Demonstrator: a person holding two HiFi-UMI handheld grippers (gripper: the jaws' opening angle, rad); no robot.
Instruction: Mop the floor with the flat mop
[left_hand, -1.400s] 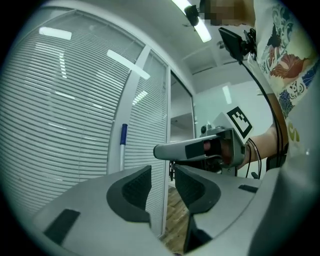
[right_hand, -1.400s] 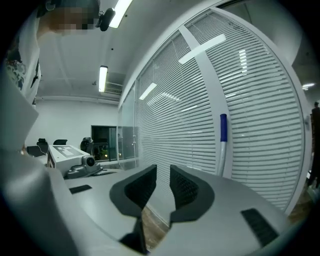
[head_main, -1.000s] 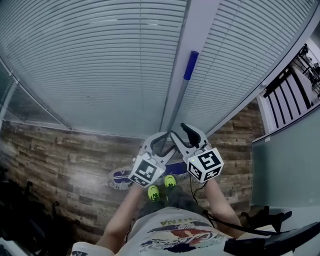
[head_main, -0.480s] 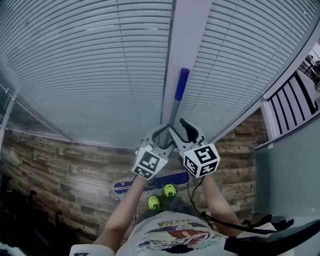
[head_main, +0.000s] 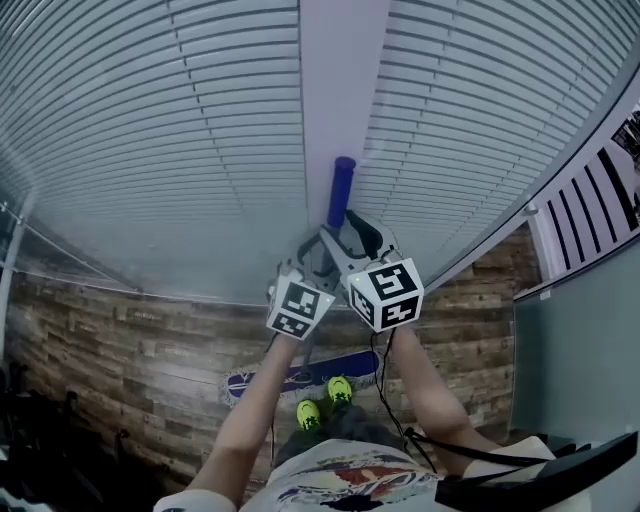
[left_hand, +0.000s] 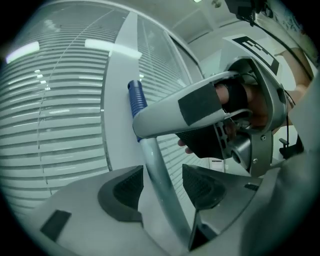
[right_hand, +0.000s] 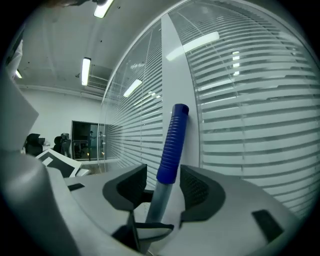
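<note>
Your flat mop is out on the floor (head_main: 120, 340), so the job is under way, though how much has been wiped cannot be read from here; the wood-pattern boards look equally dull on both sides, with no clear wet band. The mop head (head_main: 300, 378) lies flat just in front of your green shoes (head_main: 325, 400), close to the foot of the glass wall (head_main: 150, 150); its shaft (left_hand: 157, 180) rises from there to your hands, and the blue grip (head_main: 340, 190) on top stands against the white post (head_main: 340, 80).

Your left gripper (head_main: 315, 260) has just been opening; its jaws are spread wide around the shaft, which brushes one of its pads (left_hand: 127, 187) at most and stands clear of the other. Your right gripper (head_main: 345, 232), just above it and below the blue grip, has also been easing apart; the shaft passes between its pads (right_hand: 197, 192) with a gap showing on each side, so neither tong is pinching.

I judge this a regrip between strokes; clamp both again before you push. What is left looks like most of the visible floor, out to your left and right.
</note>
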